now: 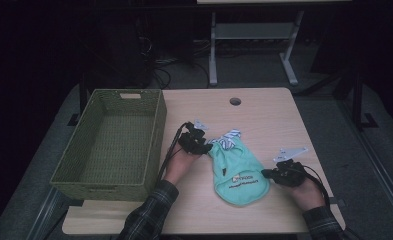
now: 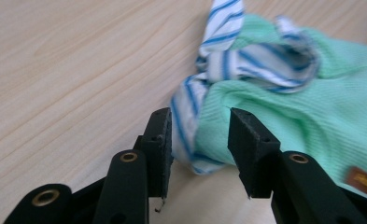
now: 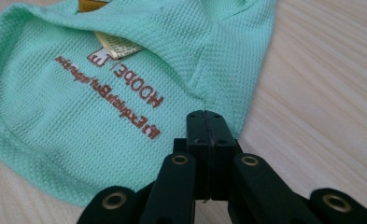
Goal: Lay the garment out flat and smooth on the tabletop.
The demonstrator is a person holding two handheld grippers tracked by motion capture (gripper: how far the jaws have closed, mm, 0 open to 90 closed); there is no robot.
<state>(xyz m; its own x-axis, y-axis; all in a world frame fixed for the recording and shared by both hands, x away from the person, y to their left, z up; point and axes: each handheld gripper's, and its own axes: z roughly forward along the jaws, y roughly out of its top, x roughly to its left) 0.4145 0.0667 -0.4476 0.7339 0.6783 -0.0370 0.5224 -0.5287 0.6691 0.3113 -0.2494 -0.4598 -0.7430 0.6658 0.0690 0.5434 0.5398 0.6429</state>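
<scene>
1. Step in hand, as I judge it: laying out or folding the small mint-green garment [image 1: 239, 172] on the table [image 1: 284, 125]. The woven basket [image 1: 109, 145] stands well apart, on the far side of my left gripper [image 1: 204, 146] from the garment.
2. Left gripper: jaws spread. The striped blue-and-white trim [image 2: 190, 121] of the garment sits between them, but the pads do not press on it. No grip on this side.
3. Right gripper [image 3: 208, 123]: jaws pressed together at the garment's hem edge. The seam between them hides whether any cloth is pinched; I cannot tell.
4. Garment: lies flat between my two grippers. Long axis runs from the striped collar end, at my left gripper, to the rounded hem, just beside my right gripper. Printed lettering [image 3: 113, 93] faces up, near the hem.
5. Next move, my guess: re-grip one end securely before lifting or folding, keeping the cloth from bunching.
</scene>
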